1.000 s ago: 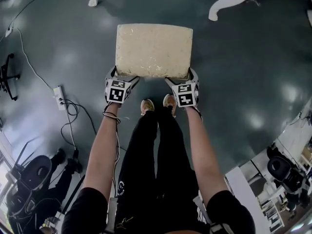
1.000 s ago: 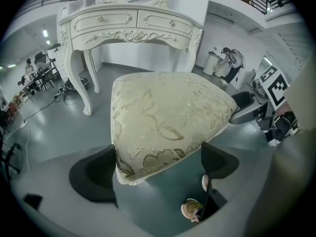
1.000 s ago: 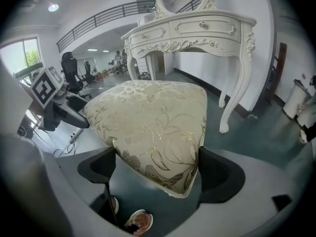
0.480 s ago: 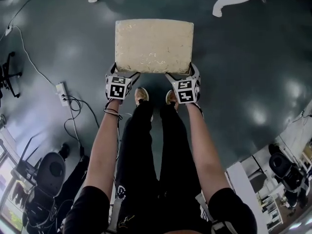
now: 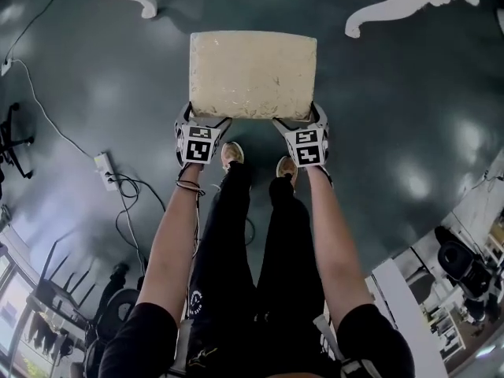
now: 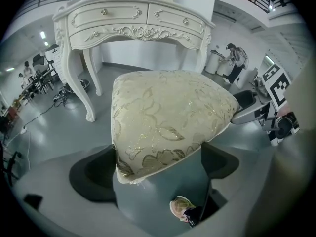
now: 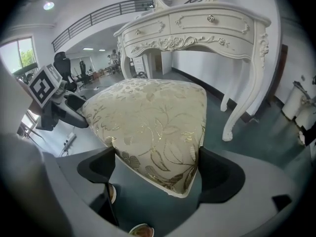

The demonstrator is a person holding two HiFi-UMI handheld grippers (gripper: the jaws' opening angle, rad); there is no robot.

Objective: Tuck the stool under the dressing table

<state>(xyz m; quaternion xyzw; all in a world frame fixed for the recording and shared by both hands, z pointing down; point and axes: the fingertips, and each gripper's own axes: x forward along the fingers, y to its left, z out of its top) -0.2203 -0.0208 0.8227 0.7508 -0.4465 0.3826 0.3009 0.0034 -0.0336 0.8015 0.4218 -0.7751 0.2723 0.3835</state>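
Stool [image 5: 252,73]: soft padded top, probably rigid beneath, bulky; we take its near corners, left gripper [image 5: 206,121] and right gripper [image 5: 298,121] both clamped there

Both bare arms stretch forward up the middle of the frame; the left tool [image 5: 206,119] and right tool [image 5: 298,119] each clamp a near corner of the stool [image 5: 252,73].
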